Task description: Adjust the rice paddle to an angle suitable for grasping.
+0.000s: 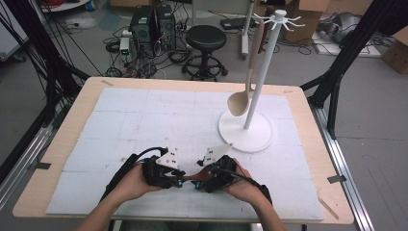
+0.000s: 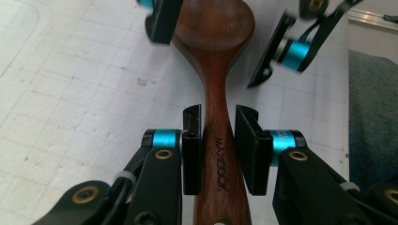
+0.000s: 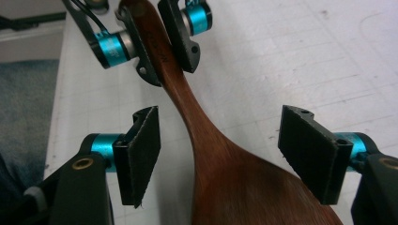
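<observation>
Dark brown wood, a spoon (image 2: 216, 93) stamped with a maker's name, hangs level between the two grippers just above the near middle of the bench (image 1: 308, 144). The left gripper (image 2: 218, 150) pinches its handle, both pads pressed on the narrow neck. The right gripper (image 3: 225, 154) stands spread around the spoon's broad bowl, its pads clear of the wood on either side.

With a single pinch on a smooth, tapered handle, the spoon could well pivot or slide if the left hand tilts. If the right gripper closes off-centre on the curved bowl, it might lever the spoon out of the other grip, dropping it to the bench. A release by the left before the right has truly seated would probably do the same.

White padded sheeting (image 1: 144, 120) covers the pale wooden bench. At far right a white hook stand (image 1: 262, 82) already carries a pale spoon (image 1: 245, 91). Behind lie a grey floor, a black stool (image 1: 206, 48), computer cases (image 1: 151, 24), tangled cables and cardboard boxes (image 1: 397, 53).
</observation>
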Demonstrator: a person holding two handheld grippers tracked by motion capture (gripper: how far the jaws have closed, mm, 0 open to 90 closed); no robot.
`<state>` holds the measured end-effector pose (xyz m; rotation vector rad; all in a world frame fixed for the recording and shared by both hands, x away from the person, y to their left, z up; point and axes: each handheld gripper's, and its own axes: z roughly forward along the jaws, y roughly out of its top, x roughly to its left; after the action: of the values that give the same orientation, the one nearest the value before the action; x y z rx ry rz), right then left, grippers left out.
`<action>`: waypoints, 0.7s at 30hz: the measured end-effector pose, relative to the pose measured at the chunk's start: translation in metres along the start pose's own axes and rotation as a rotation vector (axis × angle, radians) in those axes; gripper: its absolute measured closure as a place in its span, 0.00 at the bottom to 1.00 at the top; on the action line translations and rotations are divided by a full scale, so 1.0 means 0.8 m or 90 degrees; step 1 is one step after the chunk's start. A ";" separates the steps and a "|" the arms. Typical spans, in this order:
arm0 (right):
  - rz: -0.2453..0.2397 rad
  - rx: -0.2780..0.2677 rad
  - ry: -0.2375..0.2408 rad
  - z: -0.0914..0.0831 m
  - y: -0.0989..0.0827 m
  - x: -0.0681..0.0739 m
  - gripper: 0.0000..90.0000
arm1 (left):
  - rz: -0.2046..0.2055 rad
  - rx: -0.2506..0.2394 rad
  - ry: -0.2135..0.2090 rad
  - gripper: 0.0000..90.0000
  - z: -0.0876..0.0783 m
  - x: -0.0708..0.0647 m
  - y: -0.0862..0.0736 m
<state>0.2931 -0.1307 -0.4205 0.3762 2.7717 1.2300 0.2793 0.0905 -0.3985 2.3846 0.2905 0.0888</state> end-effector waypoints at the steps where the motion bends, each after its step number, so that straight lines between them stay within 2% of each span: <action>1: -0.003 0.006 0.005 0.003 0.000 0.000 0.36 | 0.001 0.001 -0.001 0.81 0.001 -0.001 0.001; 4: -0.020 0.025 0.010 0.009 0.000 0.001 0.40 | 0.006 0.002 -0.003 0.81 0.001 -0.001 0.004; 7: -0.024 0.040 0.014 0.013 -0.001 0.001 0.44 | 0.008 0.003 -0.005 0.81 0.001 -0.002 0.006; 12: -0.042 0.051 0.018 0.016 -0.001 0.002 0.56 | 0.013 -0.002 -0.008 0.81 0.000 -0.003 0.010; 14: -0.047 0.048 0.019 0.015 0.000 0.003 0.64 | 0.015 -0.004 -0.009 0.81 0.000 -0.003 0.010; 16: -0.062 0.044 0.022 0.014 0.000 0.004 0.67 | 0.012 -0.007 -0.010 0.81 -0.001 -0.003 0.011; 21: -0.074 0.039 0.038 0.013 0.001 0.007 0.74 | 0.008 -0.011 -0.015 0.81 -0.003 -0.001 0.010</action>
<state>0.2895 -0.1214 -0.4264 0.1810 2.8413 1.1514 0.2797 0.0860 -0.3915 2.3681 0.2629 0.0679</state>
